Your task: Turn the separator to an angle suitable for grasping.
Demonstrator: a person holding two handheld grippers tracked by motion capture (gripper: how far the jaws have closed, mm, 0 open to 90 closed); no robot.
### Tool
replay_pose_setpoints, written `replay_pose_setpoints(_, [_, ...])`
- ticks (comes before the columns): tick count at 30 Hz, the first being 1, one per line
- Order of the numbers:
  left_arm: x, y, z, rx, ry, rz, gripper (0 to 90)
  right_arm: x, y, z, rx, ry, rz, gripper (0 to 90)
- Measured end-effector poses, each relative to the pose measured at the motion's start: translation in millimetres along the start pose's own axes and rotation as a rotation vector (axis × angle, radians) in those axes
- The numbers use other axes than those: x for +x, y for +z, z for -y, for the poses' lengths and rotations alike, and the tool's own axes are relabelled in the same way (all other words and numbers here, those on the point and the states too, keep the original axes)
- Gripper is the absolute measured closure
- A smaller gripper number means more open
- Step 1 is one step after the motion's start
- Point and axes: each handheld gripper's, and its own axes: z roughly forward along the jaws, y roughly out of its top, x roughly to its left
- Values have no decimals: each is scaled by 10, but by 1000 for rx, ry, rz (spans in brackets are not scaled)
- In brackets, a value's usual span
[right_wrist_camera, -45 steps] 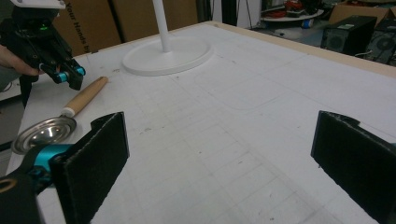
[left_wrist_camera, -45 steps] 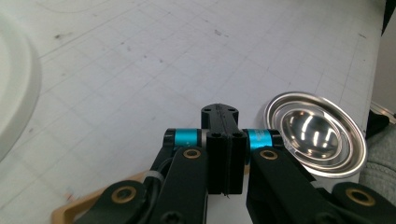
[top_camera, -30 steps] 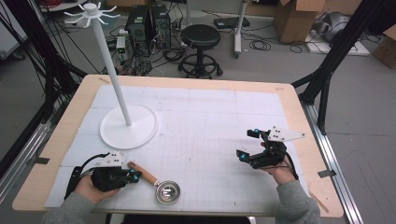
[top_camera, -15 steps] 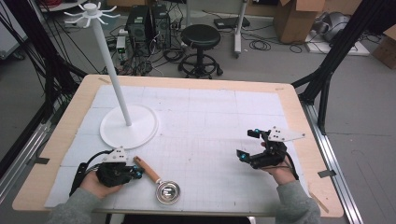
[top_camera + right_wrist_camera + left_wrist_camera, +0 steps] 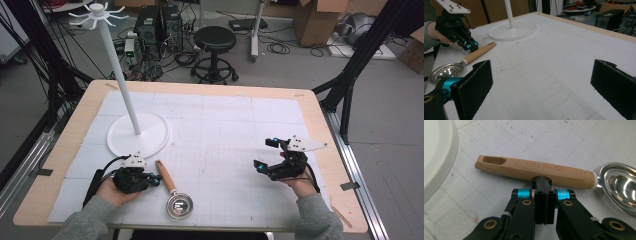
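Observation:
A scoop with a wooden handle (image 5: 166, 176) and a round metal bowl (image 5: 179, 205) lies flat near the table's front edge. My left gripper (image 5: 150, 181) is shut with nothing between its jaws, its tips against the near side of the handle (image 5: 534, 170) around mid-length. The bowl (image 5: 621, 187) sits at the right in the left gripper view. My right gripper (image 5: 266, 154) is held open above the mat at the right, far from the scoop. Its pads (image 5: 475, 82) stand wide apart around bare mat, and the scoop handle (image 5: 479, 53) and left gripper (image 5: 470, 46) lie beyond.
A white stand with a round base (image 5: 137, 135) and a tall pole topped by hooks (image 5: 97, 12) stands at the back left, just beyond the scoop. A gridded white mat (image 5: 225, 130) covers the wooden table. A stool and boxes stand on the floor behind.
My left gripper has moved to the right against the handle. The handle's free end has swung right and away, while the bowl has stayed about in place. The right gripper has not moved.

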Motion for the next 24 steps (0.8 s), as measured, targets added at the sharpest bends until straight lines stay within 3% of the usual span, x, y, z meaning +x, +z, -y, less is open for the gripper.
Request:
replay_pose_setpoints(9, [-76,144,-128,11,17,-24,897,-6,-1,-1,-6,-3,2,33])
replay_pose_setpoints(24, [-155,349,-287,12,39,-6,897,-10,-8,-1,-8,3,1,33])
